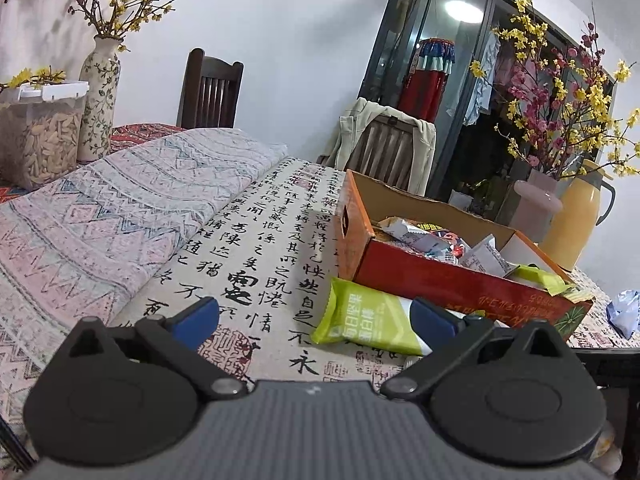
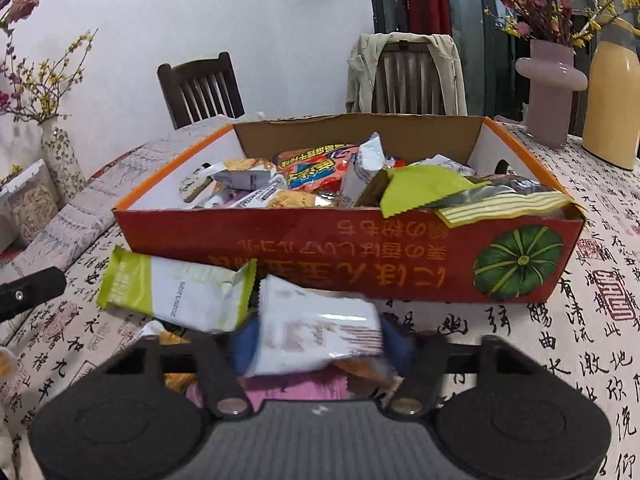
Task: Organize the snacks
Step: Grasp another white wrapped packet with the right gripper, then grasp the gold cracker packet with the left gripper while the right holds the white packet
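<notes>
Right tongs (image 2: 316, 340) clamp a white packet (image 2: 316, 332); left tongs (image 1: 314, 320) gape; green packet (image 2: 176, 294) reads 2025/12/25.

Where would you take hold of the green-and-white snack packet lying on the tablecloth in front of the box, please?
Grip the green crimped end of the green-and-white packet farthest from the box. It lies flat, that end sits clear, and the open left gripper can come in low from that side.
</notes>
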### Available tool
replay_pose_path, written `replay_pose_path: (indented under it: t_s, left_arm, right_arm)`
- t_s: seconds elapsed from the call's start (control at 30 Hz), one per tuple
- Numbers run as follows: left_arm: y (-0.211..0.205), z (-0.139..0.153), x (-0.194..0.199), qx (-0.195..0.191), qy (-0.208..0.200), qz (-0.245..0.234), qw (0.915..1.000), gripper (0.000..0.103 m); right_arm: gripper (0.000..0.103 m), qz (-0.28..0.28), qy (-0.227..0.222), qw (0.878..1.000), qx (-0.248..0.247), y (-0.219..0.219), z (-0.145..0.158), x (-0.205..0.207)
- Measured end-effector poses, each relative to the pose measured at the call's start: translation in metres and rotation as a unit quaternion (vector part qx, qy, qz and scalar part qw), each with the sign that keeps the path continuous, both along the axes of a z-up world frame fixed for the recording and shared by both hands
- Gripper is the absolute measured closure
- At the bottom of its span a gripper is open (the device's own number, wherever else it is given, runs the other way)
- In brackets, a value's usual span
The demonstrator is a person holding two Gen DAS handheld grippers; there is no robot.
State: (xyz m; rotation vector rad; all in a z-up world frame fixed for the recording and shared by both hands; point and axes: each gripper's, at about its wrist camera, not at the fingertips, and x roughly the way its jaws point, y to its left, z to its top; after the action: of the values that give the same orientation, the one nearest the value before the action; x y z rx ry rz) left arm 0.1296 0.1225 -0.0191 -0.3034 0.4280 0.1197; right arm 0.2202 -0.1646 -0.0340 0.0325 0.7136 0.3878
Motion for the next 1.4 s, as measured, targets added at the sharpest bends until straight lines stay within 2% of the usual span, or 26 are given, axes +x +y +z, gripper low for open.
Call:
replay_pose_path:
  t_s: [0.17, 0.33, 0.53, 0.7, 0.83, 1.0, 1.07, 1.3, 1.4]
  left_arm:
    - [0.001, 0.0, 0.0, -0.002, 0.0, 0.001, 1.0, 0.0]
    - [0.001, -0.001, 0.001, -0.002, 0.002, 0.004, 1.0, 0.0]
    - [0.001, -0.001, 0.002, 0.0, 0.005, 0.008, 1.0, 0.0]
    - [-0.004, -0.001, 0.005, 0.016, 0.015, 0.005, 0.9997, 0.0]
    - [-0.015, 0.002, 0.013, 0.044, 0.053, -0.003, 0.9976, 0.0]
    - [-0.052, 0.014, 0.005, 0.036, 0.052, -0.063, 0.9961, 0.0]
    - [-0.07, 0.016, 0.005, 0.049, 0.055, -0.077, 0.9943, 0.0]
    - [-0.108, -0.008, 0.022, 0.083, 0.119, -0.089, 0.9854, 0.0]
    - [-0.105, -0.009, 0.024, 0.075, 0.122, -0.078, 0.9866, 0.006]
  right_arm:
    - [0.055, -0.011, -0.026, 1.0, 0.011, -0.01, 0.008, -0.012]
    - [0.055, -0.034, -0.076, 0.996, 0.012, -0.03, 0.019, -0.041]
    - [0.055, -0.065, -0.104, 0.992, -0.002, -0.06, 0.011, -0.07]
    - [0.055, -0.08, -0.097, 0.992, 0.022, -0.072, 0.001, -0.067]
    - [0.055, -0.078, -0.099, 0.992, 0.025, -0.074, -0.001, -0.07]
    - [0.055, -0.076, -0.097, 0.992, 0.036, -0.075, -0.003, -0.07]
    - [0.055, -0.075, -0.095, 0.992, 0.043, -0.077, -0.003, -0.07]
    - [0.054, -0.066, -0.102, 0.991, 0.064, -0.082, -0.002, -0.073]
    - [0.054, -0.062, -0.105, 0.99, 0.07, -0.083, -0.002, -0.074]
